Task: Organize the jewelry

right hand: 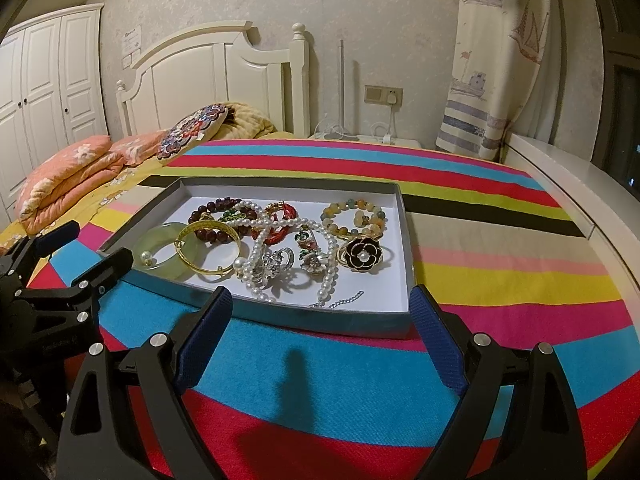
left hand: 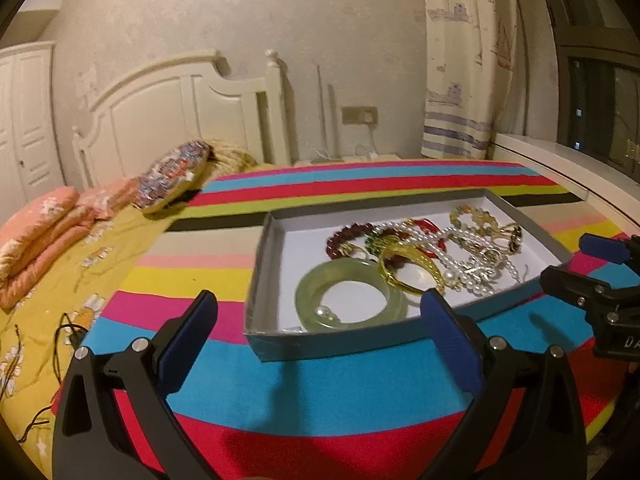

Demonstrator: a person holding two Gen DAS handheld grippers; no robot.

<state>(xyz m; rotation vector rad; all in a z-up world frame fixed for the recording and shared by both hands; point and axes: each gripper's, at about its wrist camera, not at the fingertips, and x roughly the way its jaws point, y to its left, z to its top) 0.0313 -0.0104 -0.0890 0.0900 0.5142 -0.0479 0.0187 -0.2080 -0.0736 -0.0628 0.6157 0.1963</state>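
Both grippers wait spread and empty, just short of the jewelry tray.

Left gripper and right gripper hang near the tray on the striped cloth. At the tray's near left, the green bangle looks stiff, slick, likely brittle: pinch across its rim. Further in, the pearl strand will sag; lift at a bunch.

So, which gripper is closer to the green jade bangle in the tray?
Left. The left gripper hovers open just before the green jade bangle, at the tray's near-left corner. The right gripper faces the tray's other end.
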